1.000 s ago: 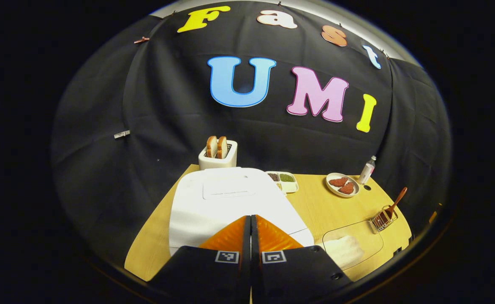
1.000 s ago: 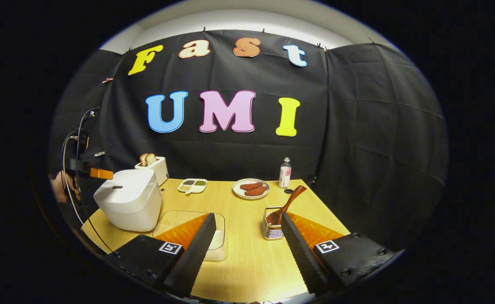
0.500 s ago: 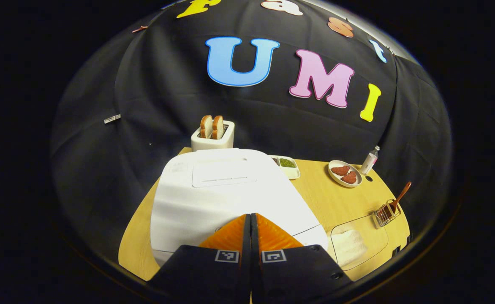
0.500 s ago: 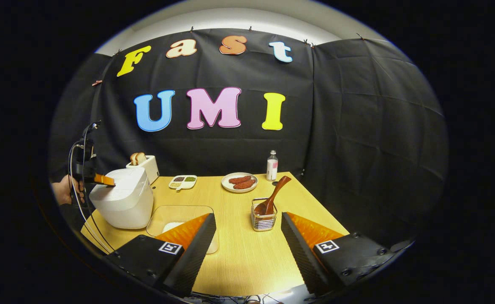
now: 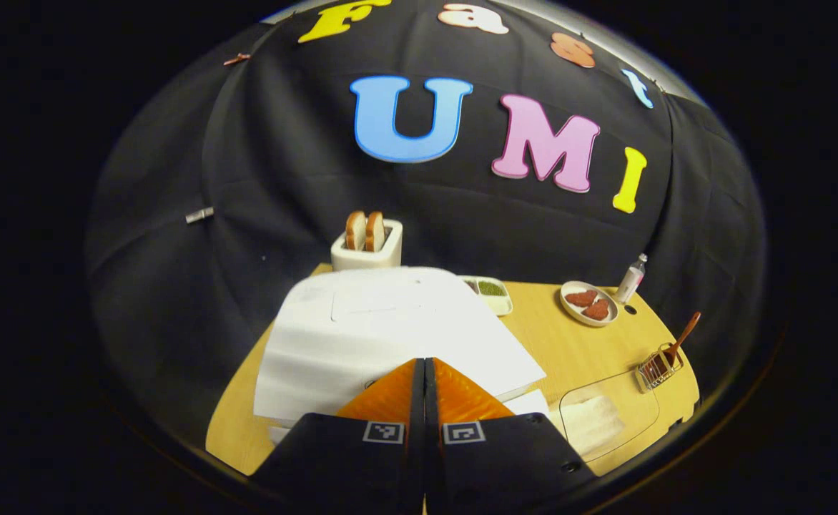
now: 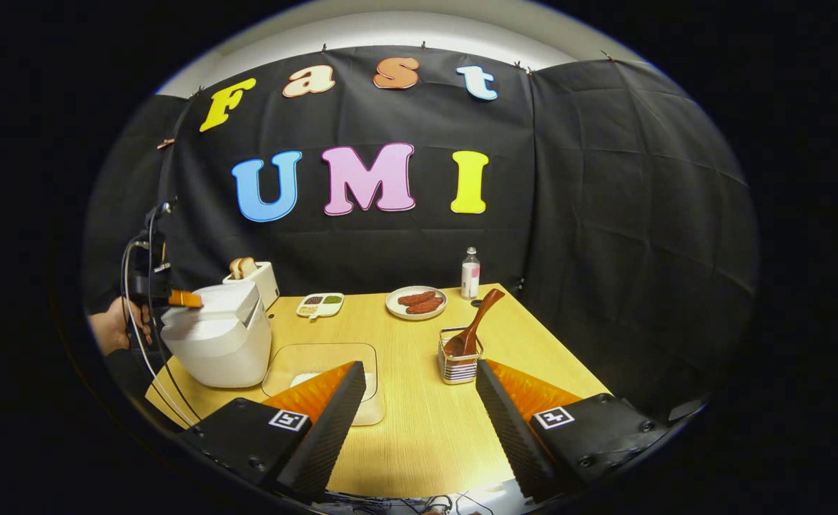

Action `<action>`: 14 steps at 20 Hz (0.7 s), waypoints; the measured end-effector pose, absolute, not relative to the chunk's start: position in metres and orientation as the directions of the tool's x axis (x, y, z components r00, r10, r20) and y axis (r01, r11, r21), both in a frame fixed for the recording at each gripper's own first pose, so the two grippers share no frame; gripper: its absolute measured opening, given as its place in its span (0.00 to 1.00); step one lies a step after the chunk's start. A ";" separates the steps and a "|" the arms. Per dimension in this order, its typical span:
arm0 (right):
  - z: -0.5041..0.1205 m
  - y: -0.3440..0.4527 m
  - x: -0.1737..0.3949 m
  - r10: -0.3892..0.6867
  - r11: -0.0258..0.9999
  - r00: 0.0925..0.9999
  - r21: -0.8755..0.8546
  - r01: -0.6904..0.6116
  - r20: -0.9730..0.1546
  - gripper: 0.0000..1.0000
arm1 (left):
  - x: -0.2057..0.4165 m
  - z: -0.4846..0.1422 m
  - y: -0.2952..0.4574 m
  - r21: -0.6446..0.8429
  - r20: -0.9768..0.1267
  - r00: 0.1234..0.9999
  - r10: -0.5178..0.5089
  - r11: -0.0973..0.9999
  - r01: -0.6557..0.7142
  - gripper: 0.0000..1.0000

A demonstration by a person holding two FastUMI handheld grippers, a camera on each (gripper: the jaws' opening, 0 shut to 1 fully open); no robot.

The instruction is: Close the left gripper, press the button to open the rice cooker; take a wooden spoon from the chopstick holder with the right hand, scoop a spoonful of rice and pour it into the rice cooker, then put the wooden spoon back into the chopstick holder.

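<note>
The left tool (image 5: 424,368), fingers pressed together, sits at the front edge of the cooker (image 5: 383,329), whose lid is lifted slightly. The right tool (image 6: 413,400) hangs wide open and empty over the table (image 6: 419,436), near the spoon (image 6: 477,322) in its holder (image 6: 460,361).

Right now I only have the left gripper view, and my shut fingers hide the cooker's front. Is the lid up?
Observer: Side-on, the rice cooker lid looks slightly raised off the body, with the left gripper at its front edge.
Operator: Is the right gripper ready?
Observer: The right gripper is open and holds nothing.
Operator: How near is the spoon?
Observer: The chopstick holder with the wooden spoon stands just ahead, by its right finger, untouched.
</note>
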State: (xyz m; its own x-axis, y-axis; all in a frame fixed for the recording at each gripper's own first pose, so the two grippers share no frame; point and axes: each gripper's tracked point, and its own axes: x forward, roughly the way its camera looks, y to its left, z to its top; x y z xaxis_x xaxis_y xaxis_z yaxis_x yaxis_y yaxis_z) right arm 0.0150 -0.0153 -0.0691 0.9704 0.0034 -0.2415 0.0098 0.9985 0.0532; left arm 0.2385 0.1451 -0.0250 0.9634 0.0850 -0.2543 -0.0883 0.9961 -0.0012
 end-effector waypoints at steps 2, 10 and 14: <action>-0.071 -0.006 0.012 0.021 0.998 0.968 0.061 -0.006 -0.252 0.98 | 0.229 0.019 0.147 0.039 -0.141 0.983 0.115 0.993 -0.111 0.06; -0.066 0.015 0.017 0.024 0.997 0.972 0.079 -0.005 -0.236 0.98 | 0.130 0.070 0.108 -0.029 -0.004 0.999 0.043 0.999 -0.043 0.06; -0.059 0.022 0.027 0.016 0.997 0.975 0.072 0.000 -0.221 0.98 | 0.084 0.035 0.075 -0.077 -0.048 0.999 0.002 0.997 -0.005 0.06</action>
State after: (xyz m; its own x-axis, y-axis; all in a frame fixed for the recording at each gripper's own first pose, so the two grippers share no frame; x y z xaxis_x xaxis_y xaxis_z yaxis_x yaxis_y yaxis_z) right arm 0.0273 0.0224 -0.0592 0.9752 0.0158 -0.2206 0.0000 0.9974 0.0716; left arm 0.0839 0.0753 0.0348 0.9988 0.0016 -0.0485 -0.0053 0.9970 -0.0767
